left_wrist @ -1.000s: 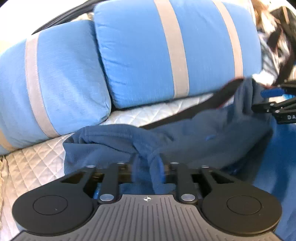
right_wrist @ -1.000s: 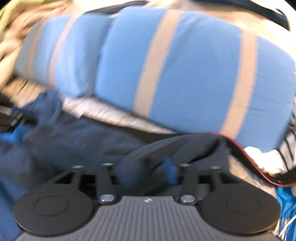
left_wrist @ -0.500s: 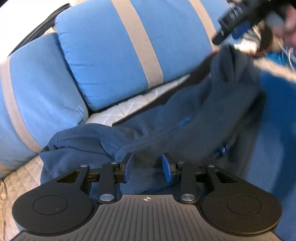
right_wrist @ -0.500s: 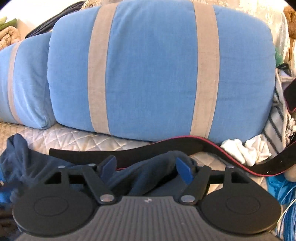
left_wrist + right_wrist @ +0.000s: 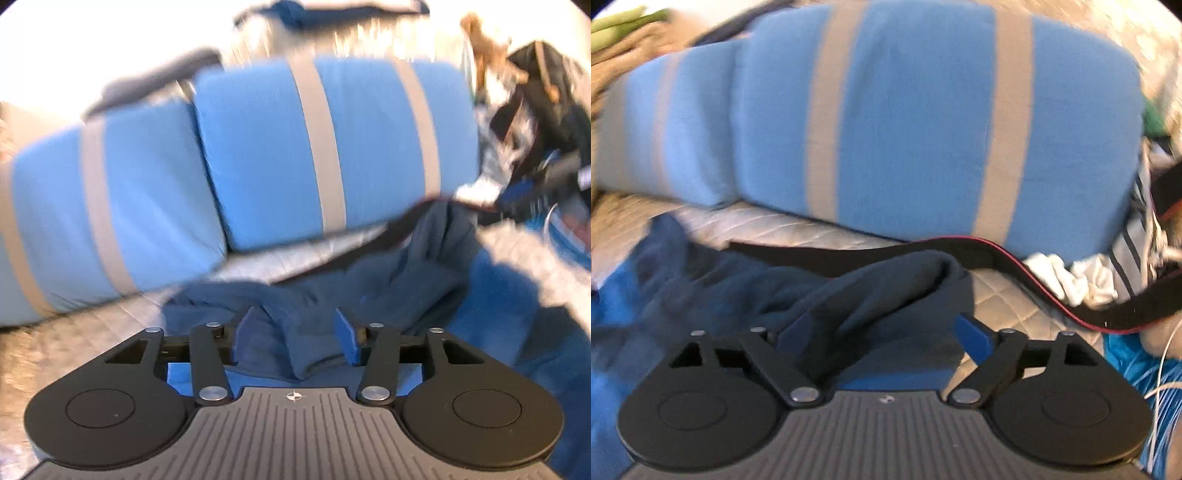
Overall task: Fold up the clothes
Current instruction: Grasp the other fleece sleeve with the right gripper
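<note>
The dark blue fleece garment (image 5: 332, 295) lies crumpled on a bed with a quilted cover (image 5: 798, 229), spread across a brighter blue fabric (image 5: 498, 295) near the cameras, with two striped blue pillows (image 5: 258, 147) just beyond it at the far side. A black strap with a red edge (image 5: 1034, 273) runs across the quilt between the garment and the pillows, touching or very close to the garment's far edge.

The left gripper (image 5: 293, 341) has its jaws opening; a folded edge of the fleece sits between the blue pads, but they do not appear to press on it. The right gripper (image 5: 882, 328) is opening too, its jaws already wide, with a rolled hem or cuff (image 5: 886, 280) of the garment lying between them, loose rather than pinched. In the left wrist view the right gripper shows blurred at the far right.

The fleece looks thick, soft and light: it will sag and bunch when lifted, and hold no crease by itself. Its nap should give the pads good friction, so slipping is unlikely, and nothing about it is fragile. My judgement is that the best holds are on seams or hems, such as the two corners of one edge, taking a single layer so the cloth hangs flat. A pinch in the bulky rolled part risks catching several layers, and the strap nearby could be snagged along with it.
</note>
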Motion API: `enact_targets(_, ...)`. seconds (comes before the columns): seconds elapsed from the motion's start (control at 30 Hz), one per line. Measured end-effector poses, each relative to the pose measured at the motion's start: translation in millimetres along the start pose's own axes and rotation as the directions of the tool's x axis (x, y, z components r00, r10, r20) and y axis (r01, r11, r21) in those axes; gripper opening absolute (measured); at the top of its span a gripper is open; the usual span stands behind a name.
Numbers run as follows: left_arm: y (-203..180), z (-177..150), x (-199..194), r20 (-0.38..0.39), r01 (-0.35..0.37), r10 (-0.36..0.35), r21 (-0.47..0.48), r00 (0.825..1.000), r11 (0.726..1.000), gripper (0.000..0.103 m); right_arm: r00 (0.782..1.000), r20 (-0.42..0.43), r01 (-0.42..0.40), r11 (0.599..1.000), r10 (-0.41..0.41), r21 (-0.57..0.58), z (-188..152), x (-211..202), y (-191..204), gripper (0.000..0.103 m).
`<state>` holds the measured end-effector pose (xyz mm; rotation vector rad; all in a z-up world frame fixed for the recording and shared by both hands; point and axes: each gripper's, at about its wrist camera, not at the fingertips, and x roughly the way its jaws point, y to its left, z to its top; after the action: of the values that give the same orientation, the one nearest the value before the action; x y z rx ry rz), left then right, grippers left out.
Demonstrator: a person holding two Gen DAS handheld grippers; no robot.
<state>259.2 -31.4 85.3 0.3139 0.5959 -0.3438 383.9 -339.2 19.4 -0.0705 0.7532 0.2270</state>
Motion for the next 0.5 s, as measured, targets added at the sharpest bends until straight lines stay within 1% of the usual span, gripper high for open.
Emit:
enact_targets(0.07,4.4,7.3,-46.3,0.053,-0.016,0.016,-0.006,0.998,1.0,0.055,0.998,0.021,-0.053,0.997,0.055,-0.063,-4.1,-30.2,10.3,0.099)
enact_targets(0.1,5.6,10.2,-69.2,0.076,-0.023,0.024,-0.013,0.997,1.0,0.056,0.996,0.032,-0.08,0.993,0.083,-0.09,-6.5,-46.1,15.8,0.1)
enact_targets(0.2,5.2,20.1,-128.8,0.135,-0.005,0.012,-0.046,0.991,0.999,0.061,0.988,0.055,-0.134,0.981,0.142,-0.139,-13.9,-94.6,33.7,0.102)
enact_targets(0.3,-1.7,34.4,-170.3,0.139,0.005,0.003,-0.051,0.99,0.999,0.062,0.982,0.077,-0.162,0.975,0.175,-0.153,-16.2,-137.6,48.5,0.103)
enact_targets(0.4,-15.3,49.2,-208.0,0.194,-0.028,0.028,-0.001,0.981,1.0,0.062,0.973,0.091,-0.197,0.97,0.211,-0.145,-10.9,-178.5,58.7,0.103)
enact_targets(0.5,-29.2,66.1,-234.2,0.245,-0.026,0.016,0.038,0.969,0.999,0.062,0.963,0.127,-0.218,0.965,0.237,-0.147,-0.9,-219.0,63.4,0.103)
